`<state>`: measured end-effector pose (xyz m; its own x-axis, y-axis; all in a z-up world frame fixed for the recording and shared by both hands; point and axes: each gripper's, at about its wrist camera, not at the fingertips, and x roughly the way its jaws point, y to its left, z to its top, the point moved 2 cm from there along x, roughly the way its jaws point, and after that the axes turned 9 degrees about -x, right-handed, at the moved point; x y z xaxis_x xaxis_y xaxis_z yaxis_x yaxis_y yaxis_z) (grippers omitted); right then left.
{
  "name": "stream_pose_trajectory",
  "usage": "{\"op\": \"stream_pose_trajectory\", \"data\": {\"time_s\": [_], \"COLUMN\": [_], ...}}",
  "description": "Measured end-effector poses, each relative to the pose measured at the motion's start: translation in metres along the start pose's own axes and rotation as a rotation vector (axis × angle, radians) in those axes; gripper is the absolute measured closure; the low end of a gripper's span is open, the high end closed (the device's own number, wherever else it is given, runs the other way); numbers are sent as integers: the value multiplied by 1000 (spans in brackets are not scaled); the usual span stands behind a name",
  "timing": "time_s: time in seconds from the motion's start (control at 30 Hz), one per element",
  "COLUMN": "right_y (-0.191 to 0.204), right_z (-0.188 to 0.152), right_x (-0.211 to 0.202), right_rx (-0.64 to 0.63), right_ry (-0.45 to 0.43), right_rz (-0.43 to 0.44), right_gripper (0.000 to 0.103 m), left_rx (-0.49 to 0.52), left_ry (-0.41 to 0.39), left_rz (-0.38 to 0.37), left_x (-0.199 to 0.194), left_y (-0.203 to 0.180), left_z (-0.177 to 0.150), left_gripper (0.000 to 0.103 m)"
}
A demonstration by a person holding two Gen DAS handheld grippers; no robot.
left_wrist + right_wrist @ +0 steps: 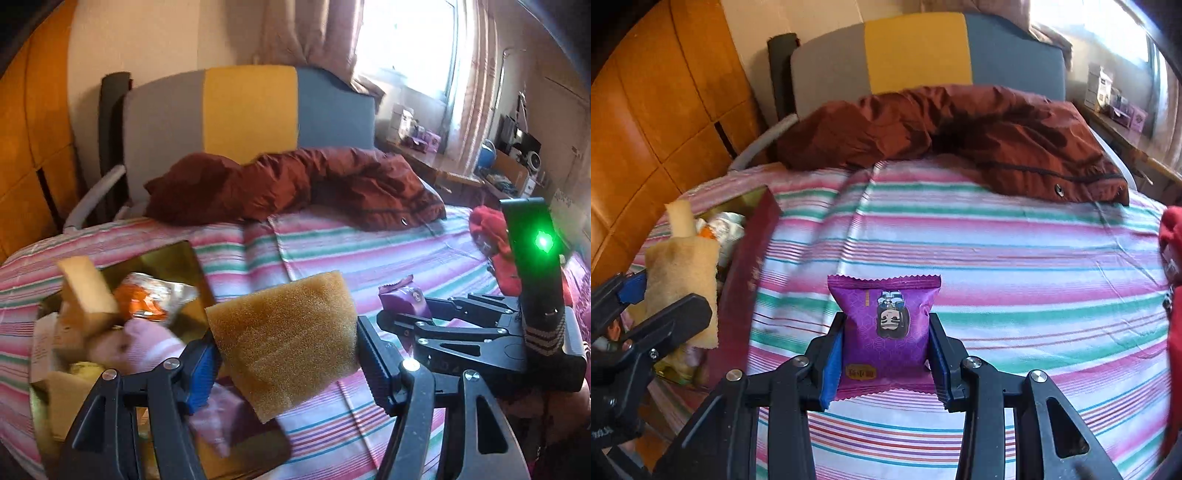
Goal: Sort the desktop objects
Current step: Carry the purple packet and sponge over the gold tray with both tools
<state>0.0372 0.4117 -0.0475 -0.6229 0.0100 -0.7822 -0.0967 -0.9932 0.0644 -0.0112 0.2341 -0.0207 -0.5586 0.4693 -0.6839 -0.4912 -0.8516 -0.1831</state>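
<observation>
My left gripper (288,349) is shut on a tan sponge (284,339), which it holds up above the striped bed sheet, just right of a maroon box (184,254) with a gold lining. The box holds another sponge piece (85,291), an orange and silver packet (147,295) and other things. My right gripper (886,350) is shut on a purple snack packet (886,321) and holds it over the sheet. In the left wrist view, the right gripper (406,321) with the packet (404,299) is to the right of the sponge. In the right wrist view, the left gripper (661,295) and sponge (683,280) hang over the box (746,280).
A striped sheet (997,258) covers the bed. A dark red jacket (960,125) lies across its far end before a grey and yellow headboard (916,48). A red cloth (491,236) lies at the right edge. A wooden wardrobe (646,110) stands on the left and a cluttered desk (509,173) by the window.
</observation>
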Motion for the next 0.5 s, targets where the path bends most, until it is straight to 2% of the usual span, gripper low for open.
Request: {"op": "stream_pose_trajectory", "data": {"time_s": [0.17,0.5], "right_y": [30,89], "right_z": [12,23], "right_x": [-7,-10], "right_rx": [-33,-96], "right_ry": [-42,-89], "right_rz": [27,100], "right_gripper": [62,62], "left_rx": [-35,-128], "left_ry": [-35,-54], "left_rz": [45,130], "left_x": [-17,-39], "left_y": [28,86], "left_z": [3,-6], "left_gripper": [34,34]}}
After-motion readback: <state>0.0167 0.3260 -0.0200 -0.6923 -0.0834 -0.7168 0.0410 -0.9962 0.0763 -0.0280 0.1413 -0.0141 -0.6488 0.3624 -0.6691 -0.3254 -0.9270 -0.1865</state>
